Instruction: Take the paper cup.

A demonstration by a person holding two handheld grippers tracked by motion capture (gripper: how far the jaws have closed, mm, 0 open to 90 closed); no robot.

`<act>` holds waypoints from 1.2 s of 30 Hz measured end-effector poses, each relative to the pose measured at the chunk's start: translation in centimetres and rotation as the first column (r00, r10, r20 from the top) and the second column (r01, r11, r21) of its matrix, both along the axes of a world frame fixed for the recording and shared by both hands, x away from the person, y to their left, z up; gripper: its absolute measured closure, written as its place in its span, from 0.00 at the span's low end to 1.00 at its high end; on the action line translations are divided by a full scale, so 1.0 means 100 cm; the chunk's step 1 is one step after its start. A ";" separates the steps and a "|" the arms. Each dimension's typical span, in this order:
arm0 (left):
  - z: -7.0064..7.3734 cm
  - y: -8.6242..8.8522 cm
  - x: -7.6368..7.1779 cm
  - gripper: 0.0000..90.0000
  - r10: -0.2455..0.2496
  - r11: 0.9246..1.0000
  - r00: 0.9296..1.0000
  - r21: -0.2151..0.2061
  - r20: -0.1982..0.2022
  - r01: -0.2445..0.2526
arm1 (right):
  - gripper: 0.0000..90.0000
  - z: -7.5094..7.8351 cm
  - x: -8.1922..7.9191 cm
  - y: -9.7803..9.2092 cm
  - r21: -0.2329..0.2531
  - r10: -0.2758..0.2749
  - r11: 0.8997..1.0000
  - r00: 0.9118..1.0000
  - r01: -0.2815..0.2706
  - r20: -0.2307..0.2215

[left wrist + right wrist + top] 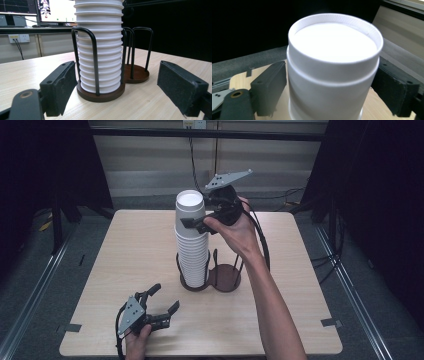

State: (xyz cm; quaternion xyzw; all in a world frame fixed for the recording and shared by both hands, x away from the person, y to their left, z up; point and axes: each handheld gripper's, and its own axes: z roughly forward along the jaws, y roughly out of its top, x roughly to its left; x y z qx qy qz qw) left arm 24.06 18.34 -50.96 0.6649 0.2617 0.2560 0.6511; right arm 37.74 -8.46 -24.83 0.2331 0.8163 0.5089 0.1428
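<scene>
- One stack of white cups (pixel 192 245); in the left gripper view some fifteen rims show, the exact number unclear.
- One holder (pixel 224 277) with two round bases, one filled, one bare.
- Two grippers: left (pixel 159 302), right (pixel 196 224).
- One table (pixel 125 265).
- Two monitors (pixel 37 10).
- One wall socket (pixel 19 38).

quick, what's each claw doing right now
Left claw: open, holding nothing, low over the table.
Right claw: jaws astride the top cup of the stack; whether it grips cannot be told.
</scene>
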 end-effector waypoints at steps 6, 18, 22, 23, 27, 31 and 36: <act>0.000 0.000 0.000 0.17 -0.002 1.000 1.000 -0.003 0.001 0.002 | 0.19 0.003 0.005 0.006 -0.022 0.014 1.000 1.000 -0.014 -0.004; 0.000 0.000 0.000 0.17 0.000 1.000 1.000 -0.003 0.002 0.000 | 0.21 0.005 0.006 0.009 -0.033 0.009 0.999 1.000 -0.009 0.000; 0.000 0.000 -0.001 0.17 0.003 1.000 1.000 -0.003 -0.001 -0.003 | 0.21 0.006 0.005 0.009 -0.035 0.008 0.999 1.000 -0.008 0.003; 0.000 0.000 -0.001 0.17 0.003 1.000 1.000 -0.010 -0.001 -0.003 | 0.21 0.006 0.005 0.009 -0.030 0.006 1.000 1.000 -0.006 0.005; 0.000 0.000 -0.001 0.17 0.002 1.000 1.000 -0.010 -0.001 -0.003 | 0.22 0.010 0.004 0.004 0.008 0.007 1.000 1.000 -0.007 0.011; 0.000 0.000 -0.001 0.17 0.003 1.000 1.000 -0.009 -0.001 -0.003 | 0.22 0.012 0.003 0.004 0.021 0.007 1.000 1.000 -0.007 0.017; 0.000 0.000 -0.001 0.17 0.002 1.000 1.000 -0.009 -0.001 -0.002 | 0.22 0.020 -0.001 0.000 0.069 -0.005 0.998 0.999 0.001 0.054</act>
